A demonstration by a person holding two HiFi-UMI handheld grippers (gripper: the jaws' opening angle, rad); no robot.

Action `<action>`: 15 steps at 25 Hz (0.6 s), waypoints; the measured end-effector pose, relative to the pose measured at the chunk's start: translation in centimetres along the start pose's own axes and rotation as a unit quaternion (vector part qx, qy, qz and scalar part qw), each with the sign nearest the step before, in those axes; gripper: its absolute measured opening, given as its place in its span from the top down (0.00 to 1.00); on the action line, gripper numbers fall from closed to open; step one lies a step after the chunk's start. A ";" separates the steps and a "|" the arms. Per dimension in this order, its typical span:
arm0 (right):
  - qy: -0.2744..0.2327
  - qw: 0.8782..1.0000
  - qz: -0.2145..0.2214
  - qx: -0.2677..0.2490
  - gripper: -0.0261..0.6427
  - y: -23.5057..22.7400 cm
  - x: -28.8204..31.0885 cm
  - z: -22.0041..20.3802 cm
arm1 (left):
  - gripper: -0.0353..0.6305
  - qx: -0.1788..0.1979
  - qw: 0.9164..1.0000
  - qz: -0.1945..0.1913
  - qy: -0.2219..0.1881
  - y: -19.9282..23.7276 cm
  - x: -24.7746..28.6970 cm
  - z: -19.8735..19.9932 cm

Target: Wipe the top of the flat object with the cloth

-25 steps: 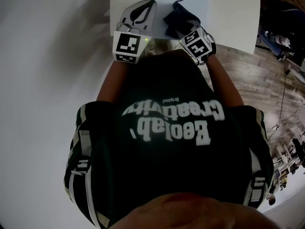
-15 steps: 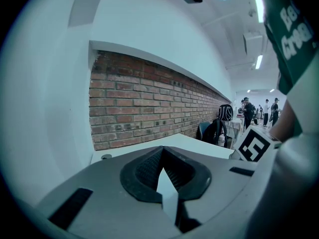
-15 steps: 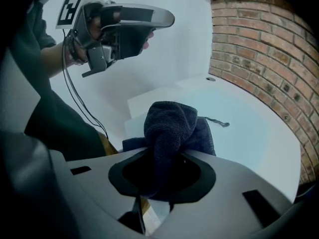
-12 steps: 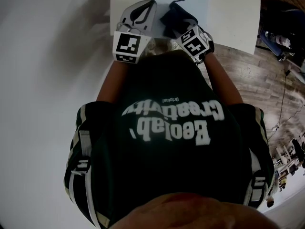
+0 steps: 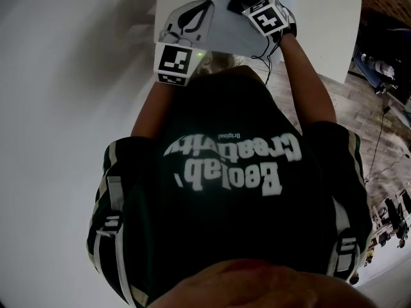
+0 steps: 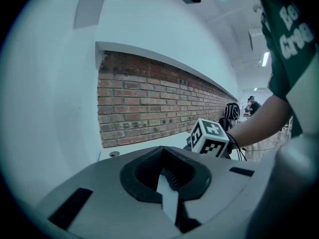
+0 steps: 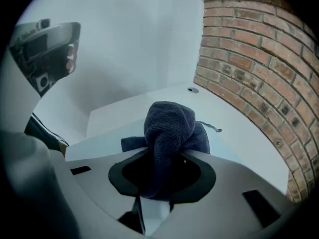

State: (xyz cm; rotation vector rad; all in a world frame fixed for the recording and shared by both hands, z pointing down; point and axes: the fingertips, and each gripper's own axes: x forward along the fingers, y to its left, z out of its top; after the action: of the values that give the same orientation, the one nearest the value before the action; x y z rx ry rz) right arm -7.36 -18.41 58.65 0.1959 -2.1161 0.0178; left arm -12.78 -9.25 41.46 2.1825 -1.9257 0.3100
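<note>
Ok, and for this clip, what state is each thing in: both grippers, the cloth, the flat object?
Left gripper: shut, nothing between its jaws.
Right gripper: shut on the cloth.
Cloth: bunched up, pinched by the right gripper, with its free end sticking out past the jaws.
Flat object: lying flat below the cloth; I cannot tell whether the cloth is pressing on it.

Brick wall (image 6: pixel 149 103), white wall (image 7: pixel 124 44), wood floor (image 5: pixel 385 140)
</note>
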 end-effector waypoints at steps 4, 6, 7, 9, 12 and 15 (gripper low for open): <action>0.002 1.000 -0.019 -0.012 0.81 -2.6 1.1 1.5 | 0.94 -0.004 1.000 0.010 0.002 0.7 -0.7 -0.7; 0.002 1.000 -0.023 -0.014 0.81 -3.4 1.5 2.2 | 0.94 -0.005 1.000 0.016 0.003 1.0 -1.0 -0.7; 0.003 1.000 -0.023 -0.013 0.81 -3.8 1.8 2.4 | 0.94 -0.006 1.000 0.018 0.003 1.0 -1.1 -0.7; 0.003 1.000 -0.023 -0.015 0.81 -4.5 2.0 3.0 | 0.95 -0.007 1.000 0.022 0.004 1.1 -1.1 -0.6; 0.002 1.000 -0.026 -0.014 0.81 -5.1 1.9 3.3 | 0.94 -0.009 1.000 0.027 0.005 1.5 -1.2 -0.5; 0.004 0.999 -0.034 -0.011 0.81 -4.7 1.8 3.0 | 0.94 -0.009 1.000 0.030 0.003 1.8 -1.8 -0.7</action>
State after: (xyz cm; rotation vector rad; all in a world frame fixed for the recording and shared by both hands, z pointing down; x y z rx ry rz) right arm -10.15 -23.52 58.26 0.2538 -2.0997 -0.0443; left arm -14.84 -7.56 41.61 2.1132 -1.9844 0.3072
